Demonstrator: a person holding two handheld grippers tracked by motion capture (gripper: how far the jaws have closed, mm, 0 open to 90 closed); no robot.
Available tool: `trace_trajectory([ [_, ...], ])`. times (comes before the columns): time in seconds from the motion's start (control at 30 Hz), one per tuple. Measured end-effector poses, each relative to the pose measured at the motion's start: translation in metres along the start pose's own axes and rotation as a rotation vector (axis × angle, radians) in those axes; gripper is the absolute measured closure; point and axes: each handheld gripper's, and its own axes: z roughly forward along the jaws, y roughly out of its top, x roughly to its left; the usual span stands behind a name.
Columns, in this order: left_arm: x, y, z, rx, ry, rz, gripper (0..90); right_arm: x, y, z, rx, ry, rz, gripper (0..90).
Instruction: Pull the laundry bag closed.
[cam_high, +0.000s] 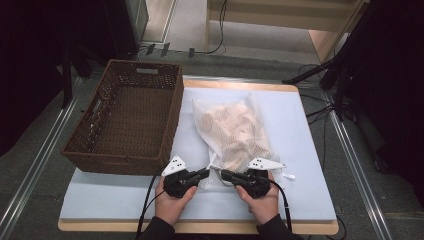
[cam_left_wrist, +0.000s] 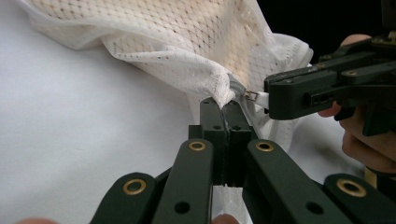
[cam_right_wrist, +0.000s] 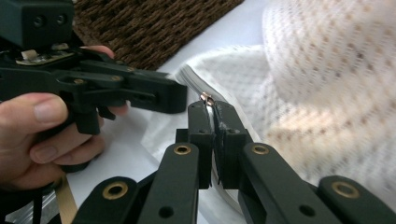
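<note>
1. A brown woven basket (cam_high: 127, 117) sits on the left part of a pale blue table top (cam_high: 300, 150), with its near wall close to the person's left hand
2. A white mesh bag (cam_high: 232, 132) with pale, peach-coloured contents lies on the table just right of the basket, its near end toward the person
3. Dark floor, cables and stand legs surround the table; nothing lies between the grippers and the bag
4. The left gripper (cam_left_wrist: 224, 105) has its jaws pressed together on a bunched fold of the bag's near edge, beside a small metal zip pull (cam_left_wrist: 251, 95)
5. The right gripper (cam_right_wrist: 211, 109) has its jaws clamped on the zip pull at the bag's near end, meeting the left gripper tip to tip
6. Both hands grip the gripper handles at the table's near edge
</note>
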Motion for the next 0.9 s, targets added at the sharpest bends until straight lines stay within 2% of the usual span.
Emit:
trace_trajectory([
  [0.07,0.001,0.0,-0.001,-0.008,-0.008,-0.012,90.0,-0.003,0.0,-0.004,-0.003,-0.008,0.009,87.5],
  [0.17,0.001,-0.001,-0.001,-0.013,-0.01,-0.01,90.0,-0.004,-0.001,-0.007,-0.008,-0.01,0.008,87.5],
  [0.3,0.001,-0.001,-0.001,-0.013,-0.007,-0.008,90.0,-0.005,-0.002,-0.013,-0.006,-0.036,-0.017,87.5],
  [0.53,0.0,-0.001,-0.002,-0.015,0.001,0.002,90.0,-0.013,-0.006,-0.025,-0.014,-0.077,-0.029,87.4],
  [0.9,0.0,-0.001,-0.002,-0.02,0.0,-0.002,90.0,-0.025,-0.01,-0.045,-0.033,-0.12,-0.019,87.4],
])
